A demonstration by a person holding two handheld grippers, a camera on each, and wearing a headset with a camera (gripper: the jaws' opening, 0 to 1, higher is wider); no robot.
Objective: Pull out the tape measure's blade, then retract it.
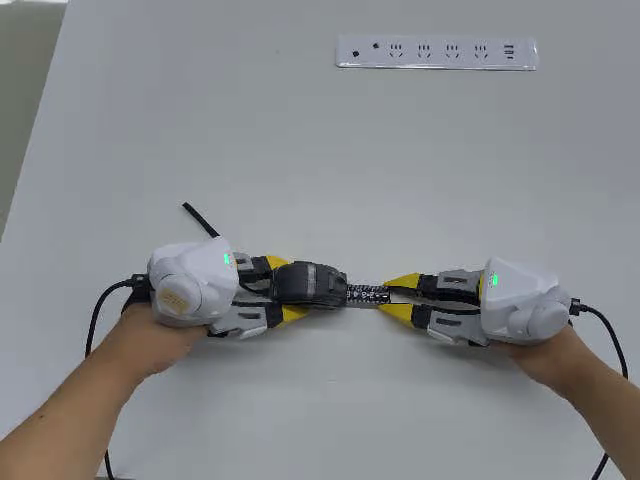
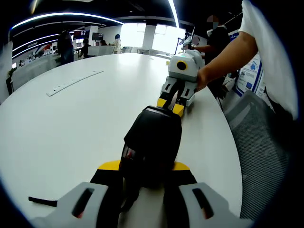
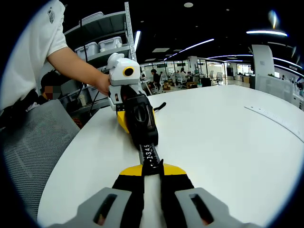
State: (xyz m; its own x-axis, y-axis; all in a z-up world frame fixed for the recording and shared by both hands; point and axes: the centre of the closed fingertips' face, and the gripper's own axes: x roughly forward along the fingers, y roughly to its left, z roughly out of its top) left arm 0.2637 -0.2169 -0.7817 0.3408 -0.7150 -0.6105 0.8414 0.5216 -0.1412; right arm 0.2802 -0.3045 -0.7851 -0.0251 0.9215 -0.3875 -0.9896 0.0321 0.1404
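Both ends held: L gripper (image 1: 283, 288) clamps tape measure (image 1: 312, 284) body as anchor, R gripper (image 1: 398, 298) pinches blade (image 1: 365, 295) tip. Short stretch out, so pull runs straight.

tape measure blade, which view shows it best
The right gripper view: the dark printed metal blade runs straight from the black tape measure case to the right gripper, its numbers readable. The head view shows the blade as a short strip between case and jaws. In the left gripper view the case hides it.
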